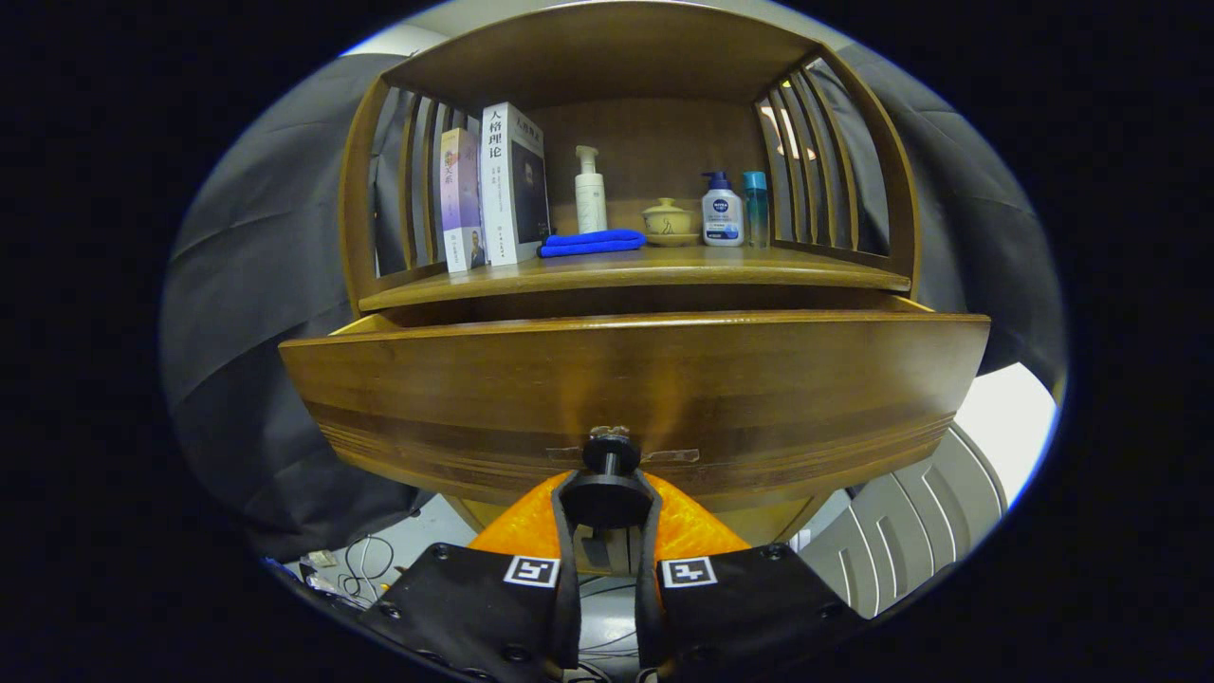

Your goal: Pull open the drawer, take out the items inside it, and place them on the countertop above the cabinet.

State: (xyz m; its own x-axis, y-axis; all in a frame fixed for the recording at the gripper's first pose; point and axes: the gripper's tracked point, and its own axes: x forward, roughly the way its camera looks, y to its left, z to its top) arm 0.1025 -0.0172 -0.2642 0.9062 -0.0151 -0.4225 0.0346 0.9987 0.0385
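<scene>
The round black knob of the brown wooden drawer is clamped between the two fingers of the tool. The drawer is seen pulled partly out beneath the wooden desk, on which a folded blue cloth lies beside two upright books.

Book left of pump bottle: spine reads "人格理论". Gripper, with square code markers, clamps knob.
</scene>
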